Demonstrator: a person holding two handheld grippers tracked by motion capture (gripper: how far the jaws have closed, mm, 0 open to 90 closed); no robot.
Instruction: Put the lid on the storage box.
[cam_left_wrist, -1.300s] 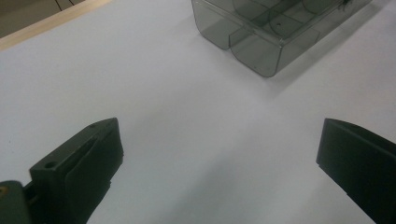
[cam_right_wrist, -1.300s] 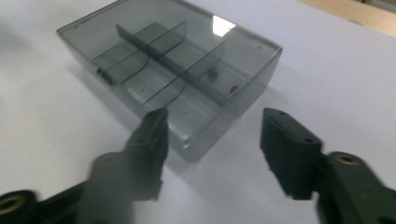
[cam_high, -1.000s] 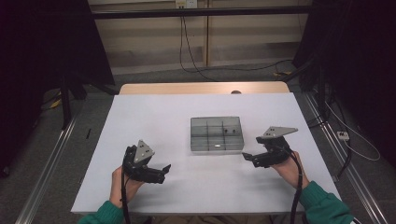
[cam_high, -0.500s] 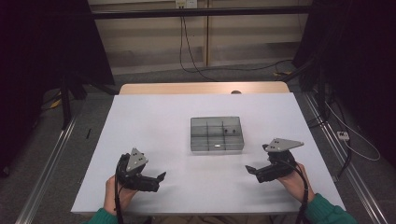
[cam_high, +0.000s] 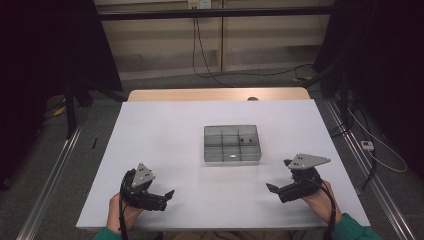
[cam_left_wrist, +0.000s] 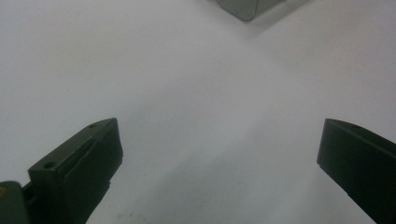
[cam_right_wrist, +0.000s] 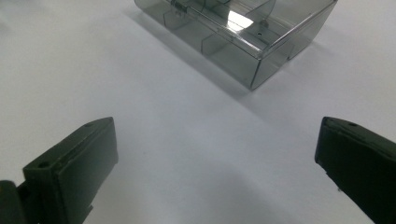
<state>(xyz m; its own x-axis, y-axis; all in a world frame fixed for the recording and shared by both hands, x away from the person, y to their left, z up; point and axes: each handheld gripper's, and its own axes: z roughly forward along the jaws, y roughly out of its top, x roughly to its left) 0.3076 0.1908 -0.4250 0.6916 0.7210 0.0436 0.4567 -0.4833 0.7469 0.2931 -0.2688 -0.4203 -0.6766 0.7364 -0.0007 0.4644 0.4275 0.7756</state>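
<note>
Resting low at the white worktop's (cam_high: 165, 135) near edge, the left tool (cam_high: 162, 197) and right tool (cam_high: 276, 189) both spread wide, angle inward toward the compartment box (cam_high: 232, 144).

The compartment box (cam_high: 231, 144) sits on the table (cam_high: 165, 135) just right of the frame's centre, with small parts in its upper right cells. Lower left of the frame, the left gripper (cam_high: 162, 196) rests near the table's bottom edge, well apart from the box. Lower right, the right gripper (cam_high: 274, 187) sits below and right of the box. In the right gripper view the box (cam_right_wrist: 238, 35) lies at the top, ahead of the spread jaws; in the left gripper view its corner (cam_left_wrist: 243, 8) is at the top edge.
</note>
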